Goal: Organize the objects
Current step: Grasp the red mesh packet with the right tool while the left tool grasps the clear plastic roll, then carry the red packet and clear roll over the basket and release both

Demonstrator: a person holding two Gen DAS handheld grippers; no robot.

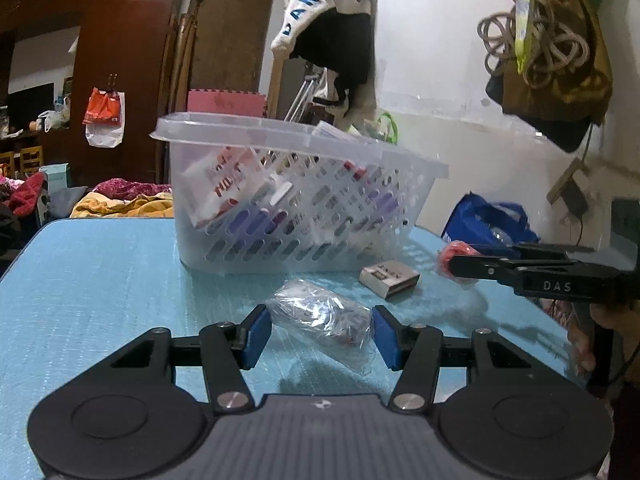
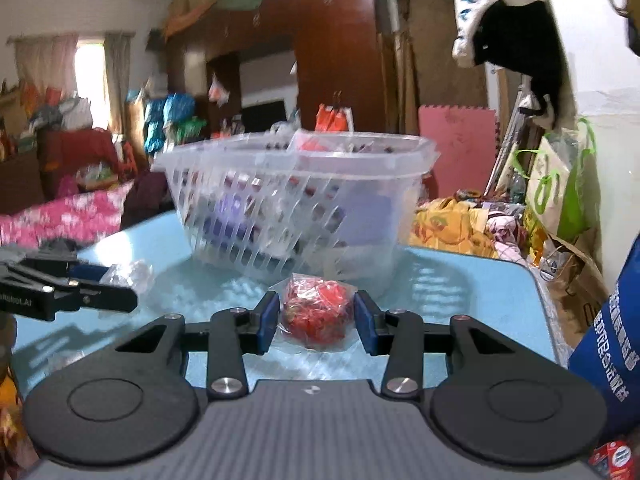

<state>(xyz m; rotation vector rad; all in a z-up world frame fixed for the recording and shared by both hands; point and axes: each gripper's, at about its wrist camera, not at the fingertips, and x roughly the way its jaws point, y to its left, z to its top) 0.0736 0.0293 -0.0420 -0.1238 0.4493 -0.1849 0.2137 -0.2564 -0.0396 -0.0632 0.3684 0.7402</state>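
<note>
**Two packets gripped, basket dead ahead**

We see the left gripper (image 1: 318, 332) clamped on a clear crinkled packet (image 1: 320, 314) at the blue table (image 1: 100, 280), its long axis running across the fingers. The right gripper (image 2: 316, 322) squeezes a red bagged bundle (image 2: 316, 312). The slotted basket (image 1: 280, 216) lies straight beyond both. Only the left view shows a small box (image 1: 389, 276) waiting beside it.

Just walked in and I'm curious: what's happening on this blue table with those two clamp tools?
A person is tidying small things into the basket, a gripper in each hand. The left gripper has its jaws around a clear packet lying on the table. The right gripper holds a red bundle in plastic. A small box still lies beside the basket.
</note>
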